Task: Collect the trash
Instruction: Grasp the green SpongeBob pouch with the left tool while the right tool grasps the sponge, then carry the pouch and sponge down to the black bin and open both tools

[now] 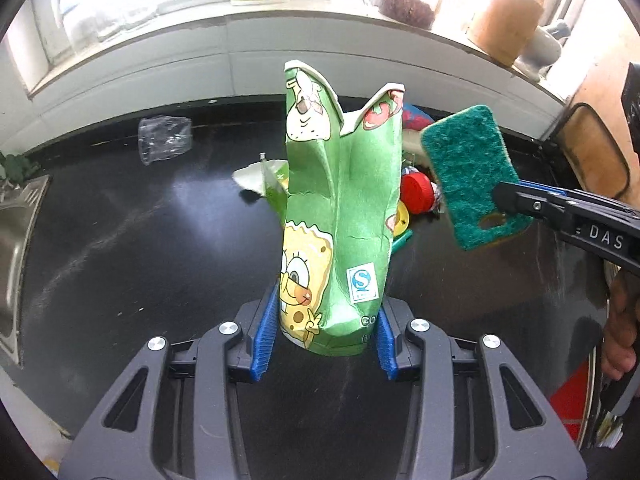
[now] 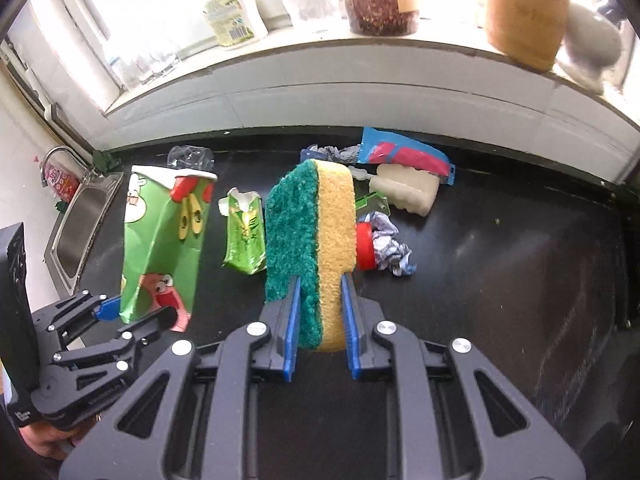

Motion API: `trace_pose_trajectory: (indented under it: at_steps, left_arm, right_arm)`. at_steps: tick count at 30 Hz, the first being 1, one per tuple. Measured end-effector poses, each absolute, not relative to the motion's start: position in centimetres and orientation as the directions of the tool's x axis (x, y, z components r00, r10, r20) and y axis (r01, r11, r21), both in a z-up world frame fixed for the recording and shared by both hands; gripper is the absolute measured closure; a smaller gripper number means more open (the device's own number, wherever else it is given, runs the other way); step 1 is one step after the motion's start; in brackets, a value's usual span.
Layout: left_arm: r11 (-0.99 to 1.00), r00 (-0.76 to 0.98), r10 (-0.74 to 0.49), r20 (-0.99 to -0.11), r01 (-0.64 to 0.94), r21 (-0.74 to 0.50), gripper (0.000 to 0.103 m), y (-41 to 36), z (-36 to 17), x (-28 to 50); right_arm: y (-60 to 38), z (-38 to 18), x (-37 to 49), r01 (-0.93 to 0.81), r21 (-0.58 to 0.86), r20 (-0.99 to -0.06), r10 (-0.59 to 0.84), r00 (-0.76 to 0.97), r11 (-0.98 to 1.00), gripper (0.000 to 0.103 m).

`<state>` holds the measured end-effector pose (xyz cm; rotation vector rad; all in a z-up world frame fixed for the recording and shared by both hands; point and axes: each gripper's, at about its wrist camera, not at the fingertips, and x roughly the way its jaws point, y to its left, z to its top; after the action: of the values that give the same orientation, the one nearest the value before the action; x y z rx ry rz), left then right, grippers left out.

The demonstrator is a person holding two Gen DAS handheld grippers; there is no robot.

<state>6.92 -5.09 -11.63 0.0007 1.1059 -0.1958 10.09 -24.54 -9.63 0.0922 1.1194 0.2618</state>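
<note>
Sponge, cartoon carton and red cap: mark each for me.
Sponge (image 2: 310,240), right wrist view, seam between green and yellow layers.
Cartoon carton (image 1: 340,216), left wrist view, creased green middle.
Red cap (image 1: 416,198), left wrist view, its side.

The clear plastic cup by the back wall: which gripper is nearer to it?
Left. The left gripper, holding the green carton, sits closer to the clear plastic cup; the right gripper, holding the sponge, is farther right.

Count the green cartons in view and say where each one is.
2. The big cartoon carton is clamped in the left gripper. A smaller torn green carton lies on the black counter behind it. Clutter may hide others.
</note>
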Motion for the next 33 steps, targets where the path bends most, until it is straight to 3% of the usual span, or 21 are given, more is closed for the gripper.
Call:
trace_pose_trajectory:
  at_steps: [11,18,25,28,33]
  left_arm:
    - [0.991,0.483,-0.125,-0.867,0.111,-0.081,0.062,-0.3,-9.7,4.8]
    - [0.994,0.534,-0.004,-0.846,-0.089,-0.061,0.062,8.1,-9.0,0.0]
    - [0.896,0.484,0.198,-0.852,-0.441,-0.043,0.062,21.2,-11.2,-11.2]
    - [0.816,0.400,0.265,-0.877,-0.578,-0.017,0.062,26.4,-13.7,-16.8]
    - [0.700,0.299,0.265,-0.917,-0.713,-0.030,0.062,31.5,-18.7,-23.9]
  right_arm:
    - [-20.9,-7.7,8.0,-0.193,0.166,-0.862,0.237,0.447,0.967,0.083]
    - [-9.9,-6.0,7.5,-0.417,0.194,-0.837,0.371,0.402,0.888,0.083]
    - [8.4,-7.0,3.0,-0.725,0.274,-0.827,0.540,0.158,0.632,0.083]
    - [15.5,-8.6,-0.5,-0.802,0.323,-0.829,0.558,0.016,0.503,0.083]
    - [25.3,-12.5,-6.6,-0.859,0.382,-0.846,0.503,-0.176,0.342,0.083]
